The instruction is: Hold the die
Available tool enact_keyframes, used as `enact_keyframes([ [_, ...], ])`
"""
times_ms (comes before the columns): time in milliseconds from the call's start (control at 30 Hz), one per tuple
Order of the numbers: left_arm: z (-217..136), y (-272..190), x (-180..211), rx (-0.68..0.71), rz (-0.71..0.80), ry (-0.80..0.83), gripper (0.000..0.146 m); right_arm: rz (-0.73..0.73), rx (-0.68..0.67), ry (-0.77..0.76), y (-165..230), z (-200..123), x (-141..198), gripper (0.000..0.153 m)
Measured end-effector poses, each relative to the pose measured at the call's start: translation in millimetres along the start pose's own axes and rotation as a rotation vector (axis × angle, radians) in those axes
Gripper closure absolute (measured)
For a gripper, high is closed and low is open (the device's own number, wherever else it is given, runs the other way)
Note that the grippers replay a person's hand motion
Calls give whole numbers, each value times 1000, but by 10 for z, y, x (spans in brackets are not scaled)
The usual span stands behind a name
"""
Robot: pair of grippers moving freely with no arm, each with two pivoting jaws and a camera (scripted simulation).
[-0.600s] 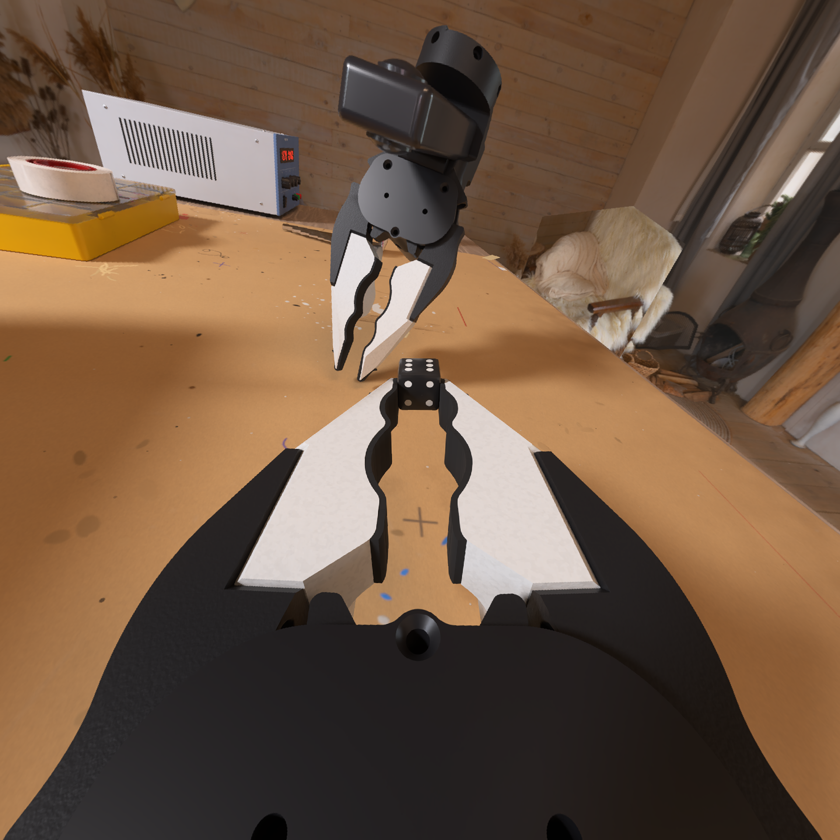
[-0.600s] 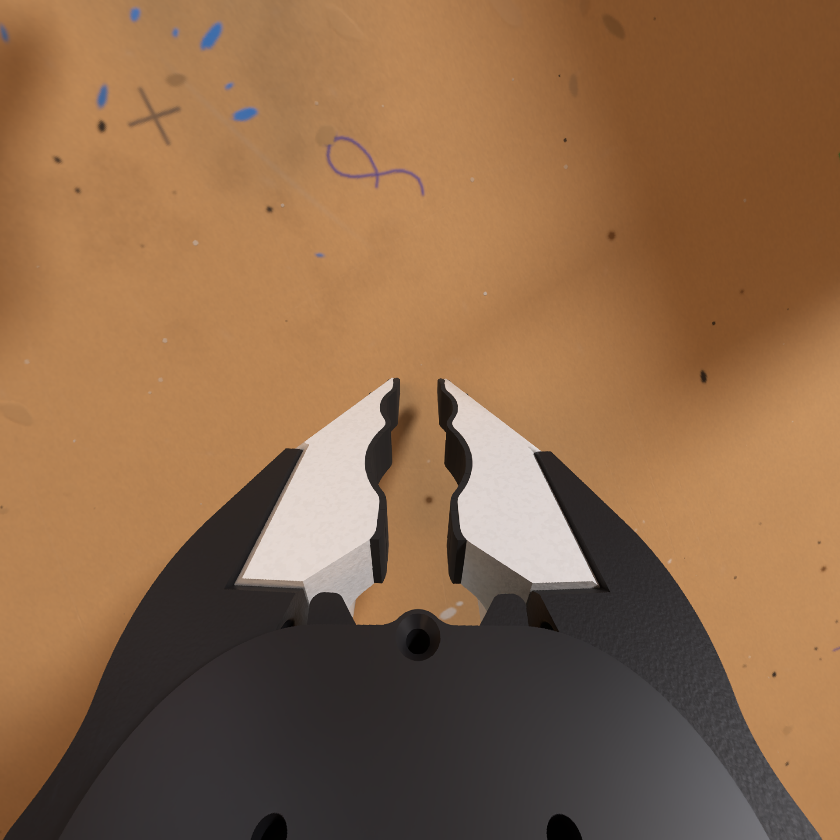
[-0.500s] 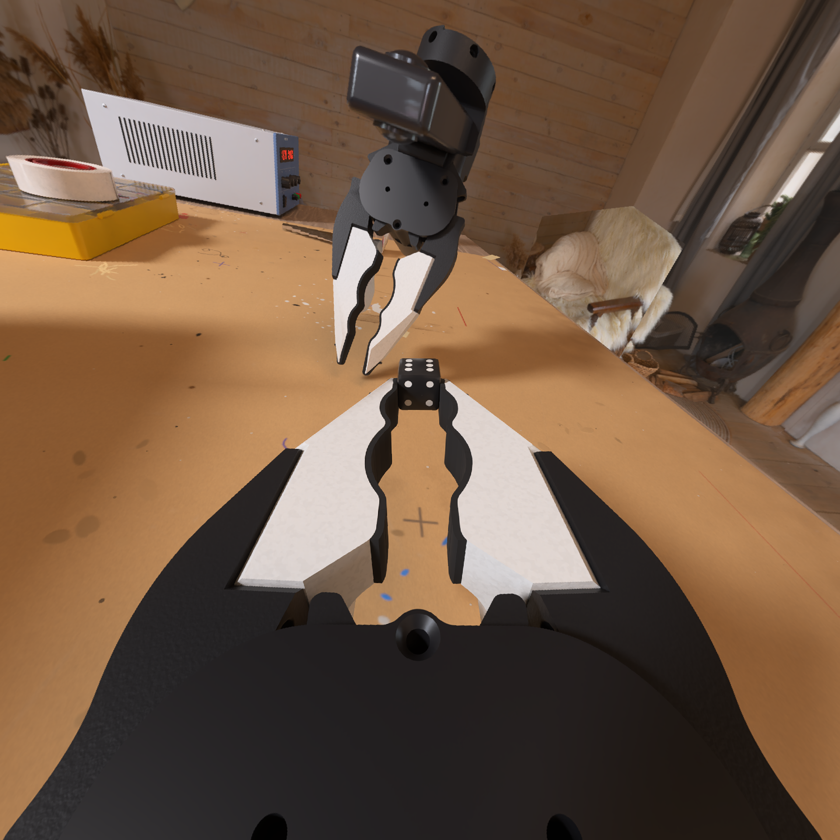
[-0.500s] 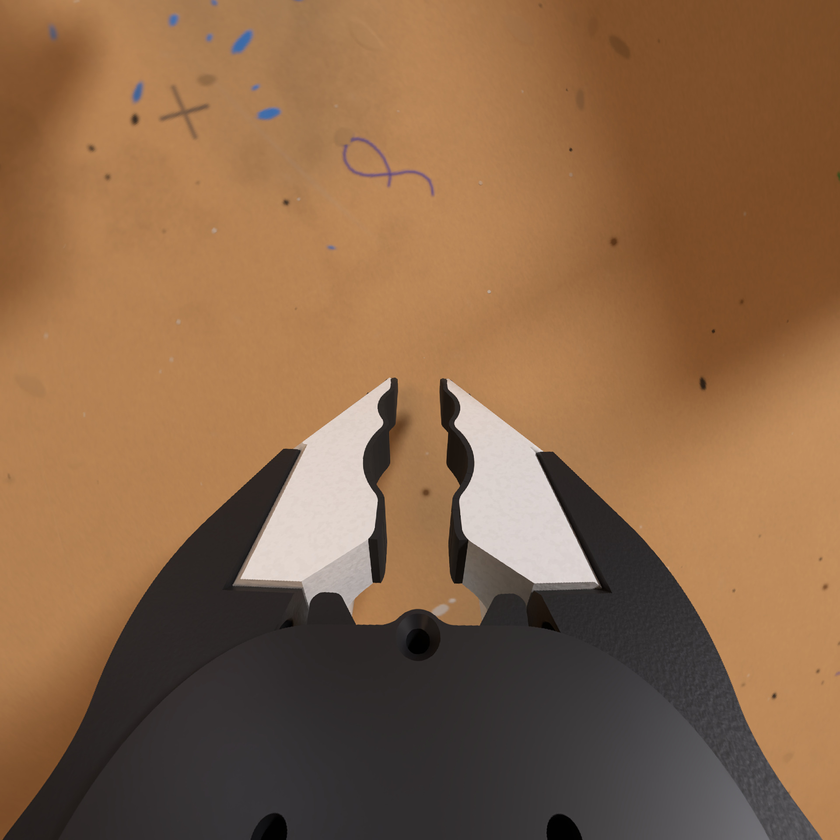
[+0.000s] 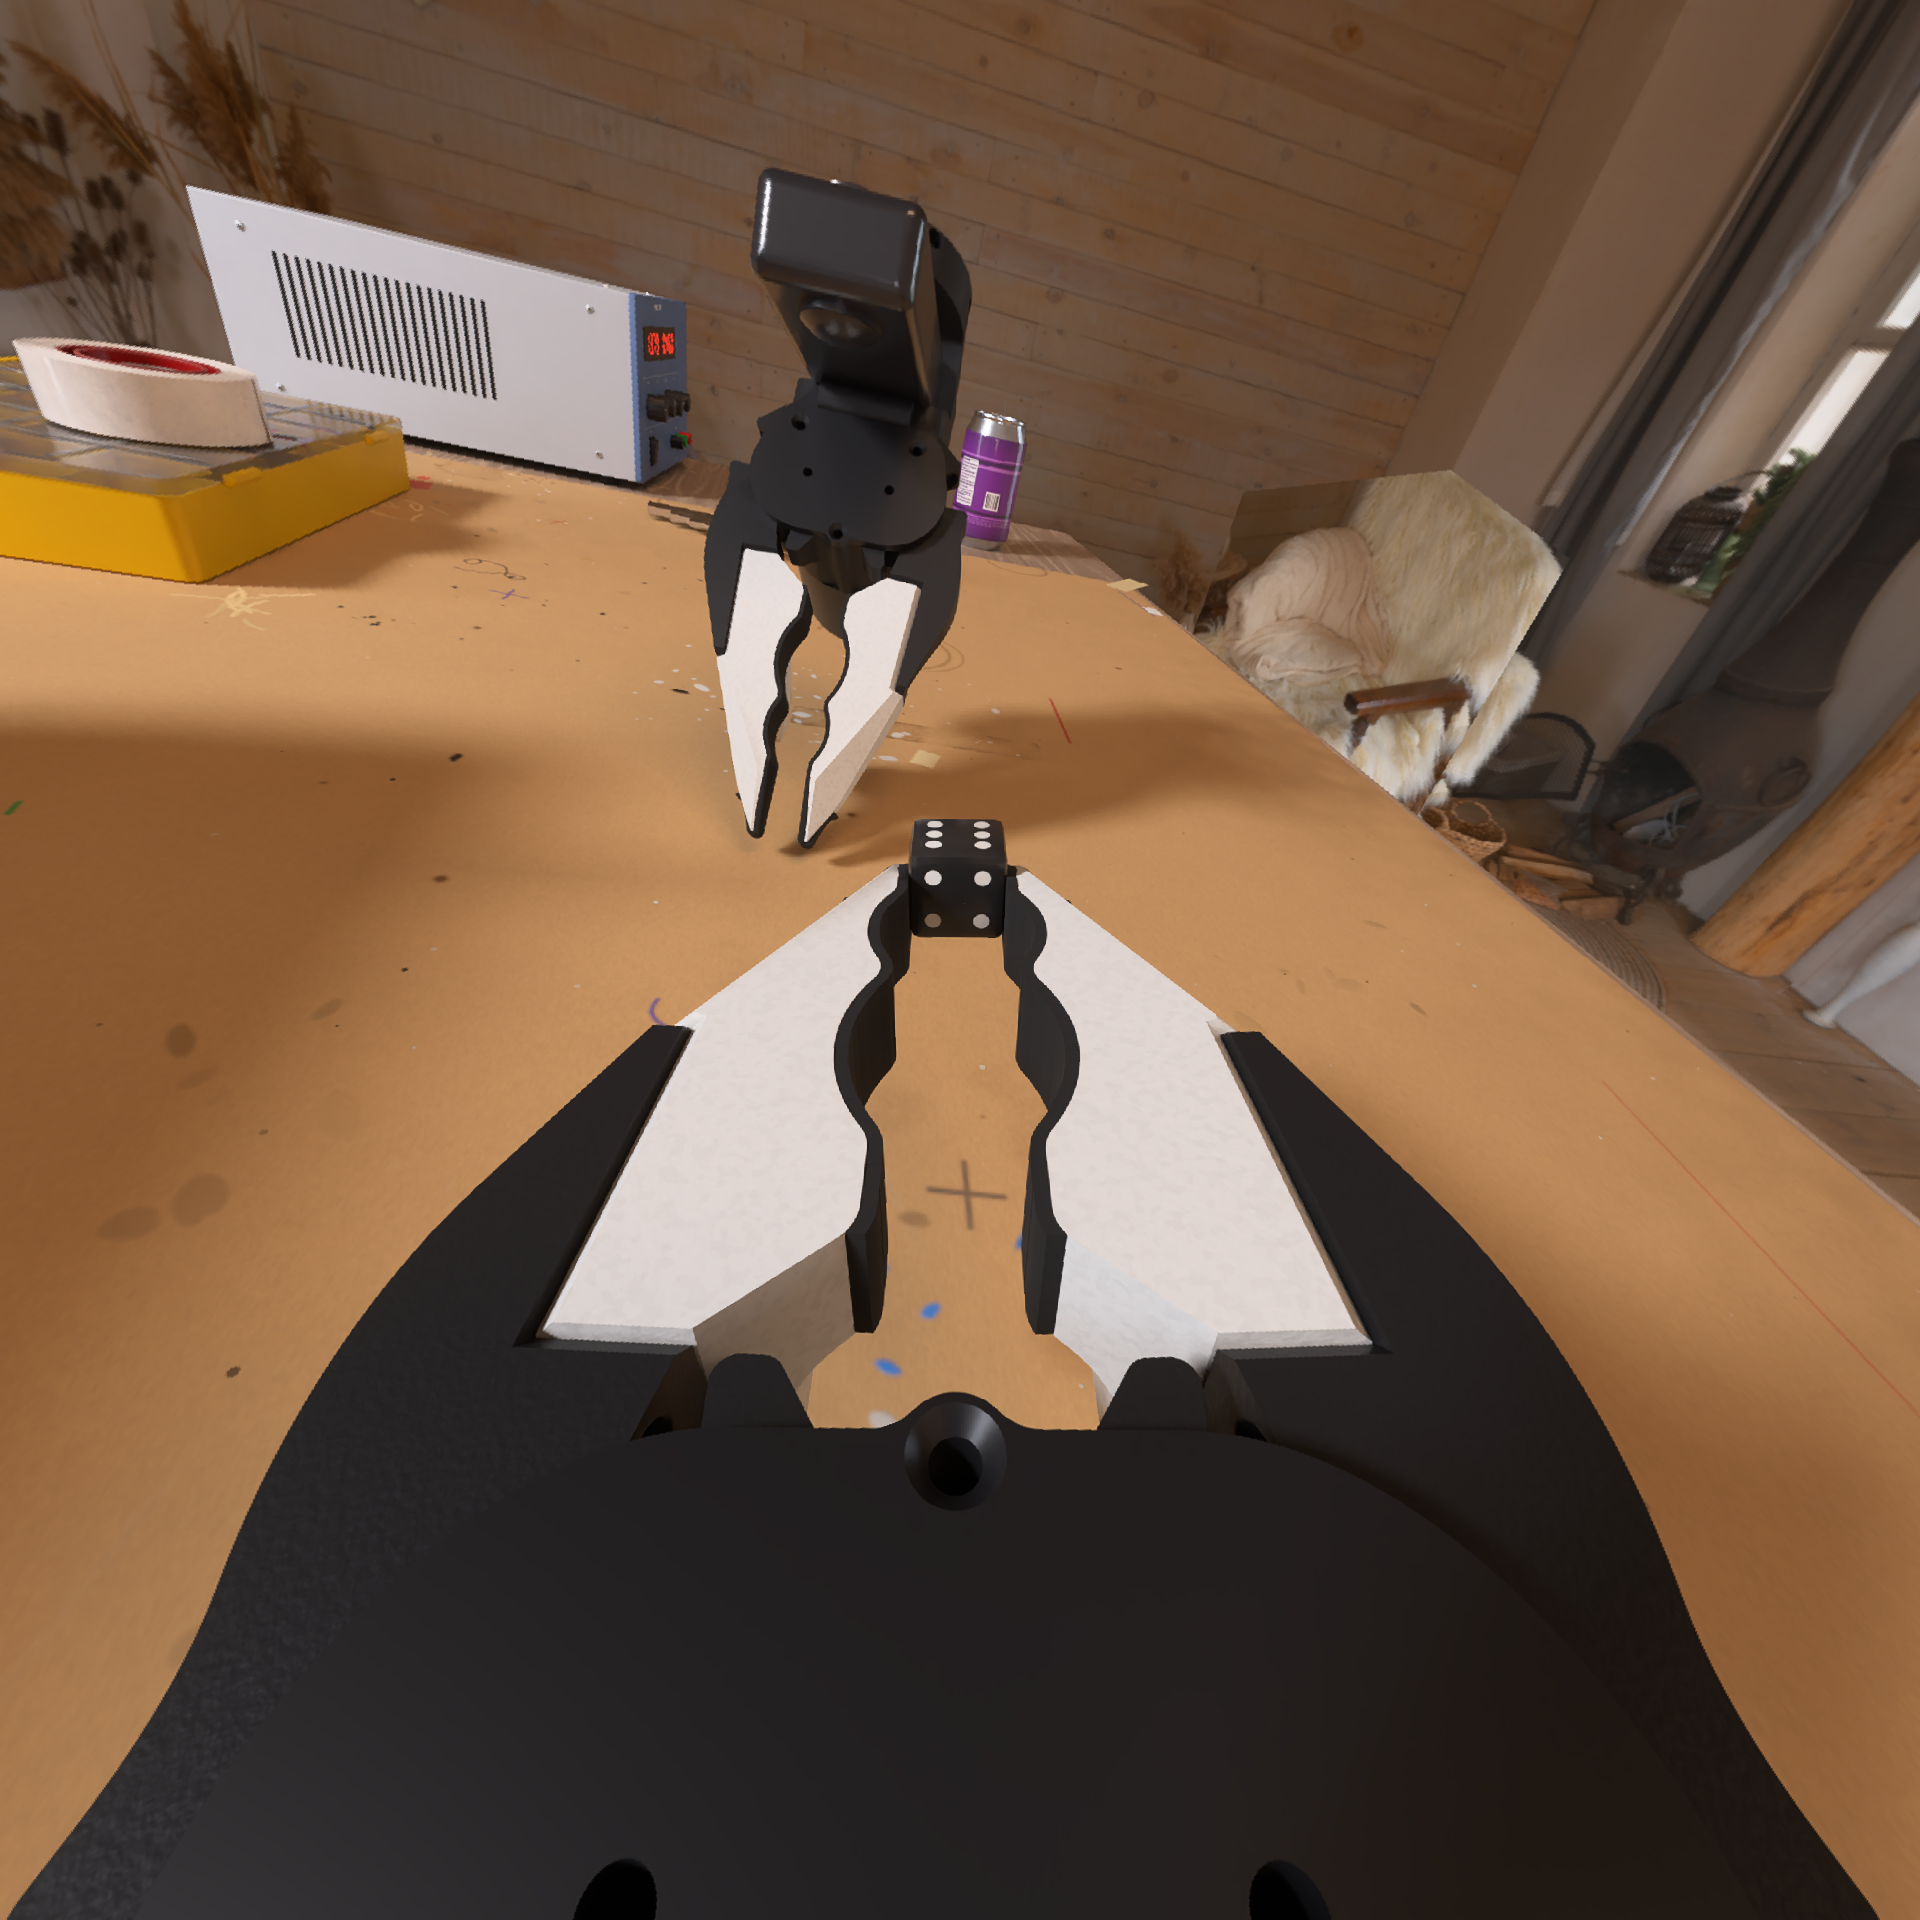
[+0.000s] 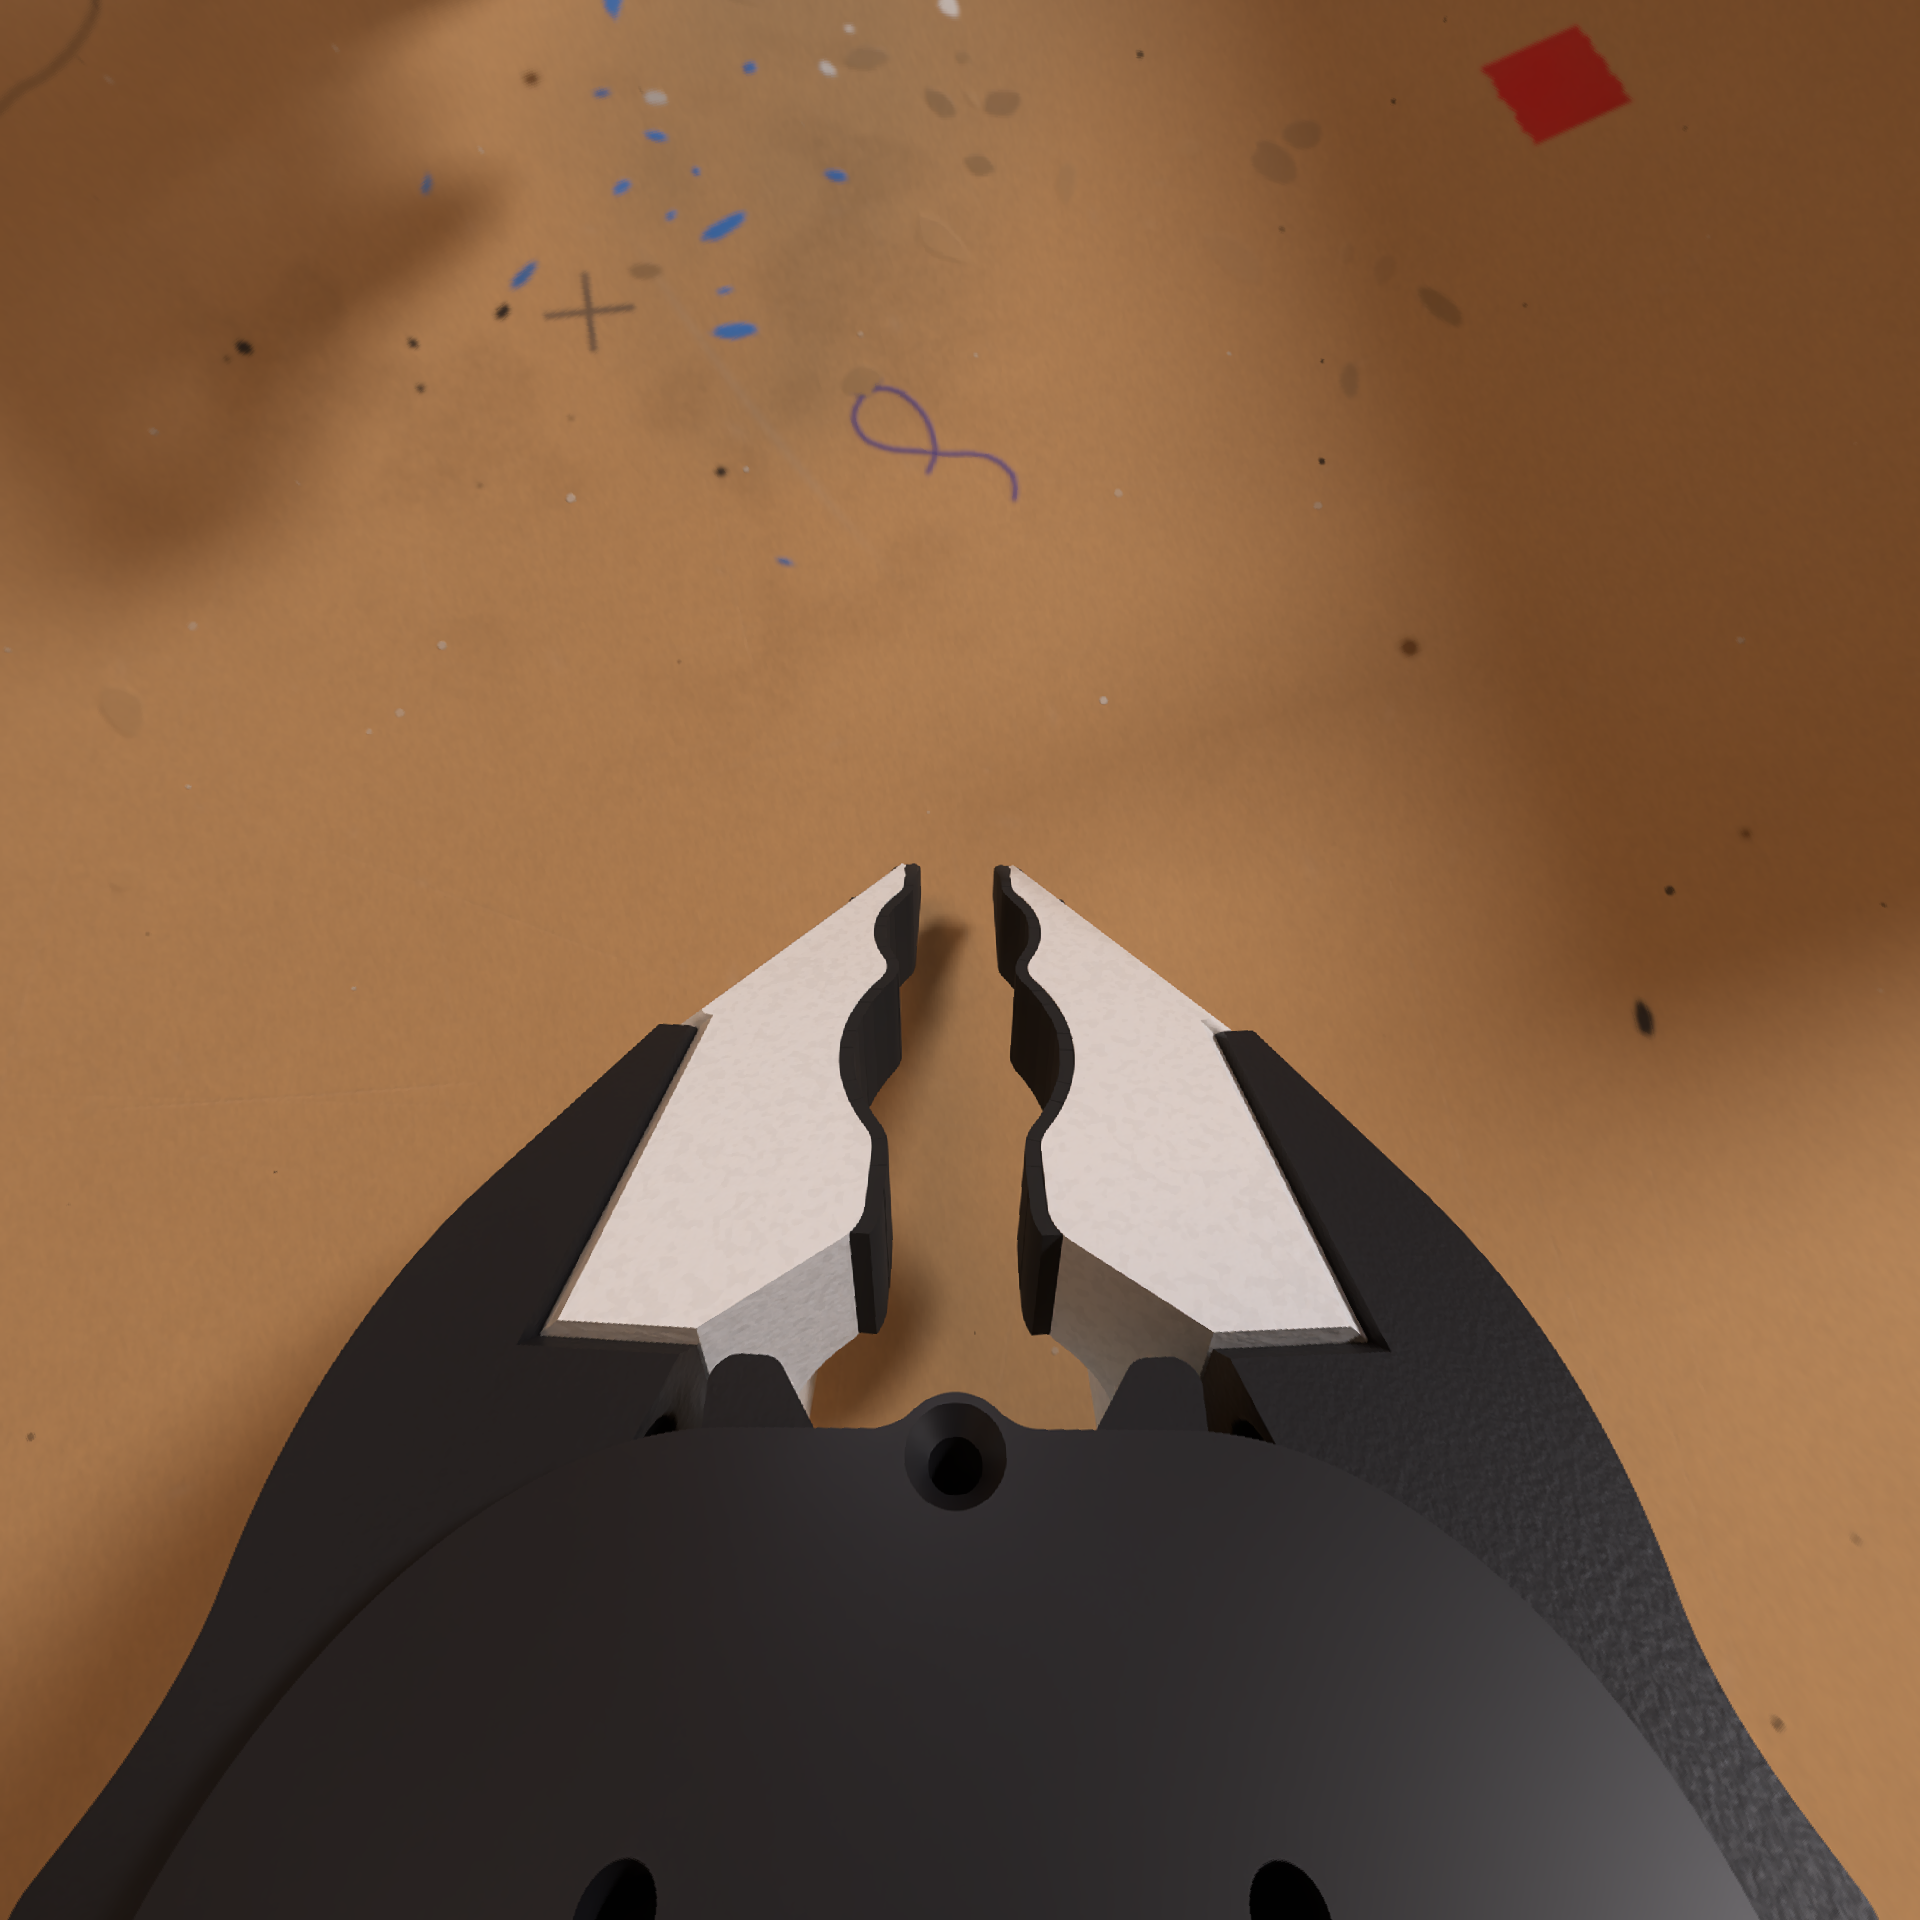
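Note:
A black die with white pips (image 5: 957, 881) is gripped between the tips of my left gripper (image 5: 957, 902), over the orange-brown table (image 5: 312, 935). Its six-pip face points up. My right gripper (image 5: 784, 831) points steeply down at the table, just beyond and left of the die and apart from it. Its jaws stand a narrow gap apart with nothing between them. In the right wrist view the right gripper (image 6: 956, 873) shows only bare table past its fingertips; the die is not in that view.
A yellow case (image 5: 197, 509) with a tape roll (image 5: 135, 390) on it stands at the far left. A white power supply box (image 5: 436, 343) and a purple can (image 5: 992, 473) stand at the back. The table's right edge (image 5: 1558, 935) drops to the floor. A red patch (image 6: 1553, 83) lies on the table.
My right gripper has turned and swung more upright, uncovering the purple can behind it. Its view has moved over the table, bringing in the red patch. My left gripper and the die have stayed still.

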State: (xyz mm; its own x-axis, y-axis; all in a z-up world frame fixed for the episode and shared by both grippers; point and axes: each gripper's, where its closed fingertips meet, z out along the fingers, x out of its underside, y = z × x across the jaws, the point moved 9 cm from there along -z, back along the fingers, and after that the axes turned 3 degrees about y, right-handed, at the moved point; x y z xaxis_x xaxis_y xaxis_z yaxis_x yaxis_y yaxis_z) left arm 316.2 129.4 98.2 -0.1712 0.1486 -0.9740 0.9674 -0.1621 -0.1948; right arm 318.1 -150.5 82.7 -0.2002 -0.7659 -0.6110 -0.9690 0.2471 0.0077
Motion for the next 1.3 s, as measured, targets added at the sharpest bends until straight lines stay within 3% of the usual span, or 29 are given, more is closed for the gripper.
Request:
enact_keyframes([
  [267,2,6,0,1,-2,-1,130,-20,-39,-27,-20,74,-22,146],
  [700,6,5,3,-1,4,2,130,-56,-29,-13,-15,128,-103,144],
  [1100,4,9,5,0,1,1,130,29,18,-123,-30,31,39,141],
  [1300,5,10,6,0,-1,4,130,-64,46,-60,-61,-62,19,142],
])
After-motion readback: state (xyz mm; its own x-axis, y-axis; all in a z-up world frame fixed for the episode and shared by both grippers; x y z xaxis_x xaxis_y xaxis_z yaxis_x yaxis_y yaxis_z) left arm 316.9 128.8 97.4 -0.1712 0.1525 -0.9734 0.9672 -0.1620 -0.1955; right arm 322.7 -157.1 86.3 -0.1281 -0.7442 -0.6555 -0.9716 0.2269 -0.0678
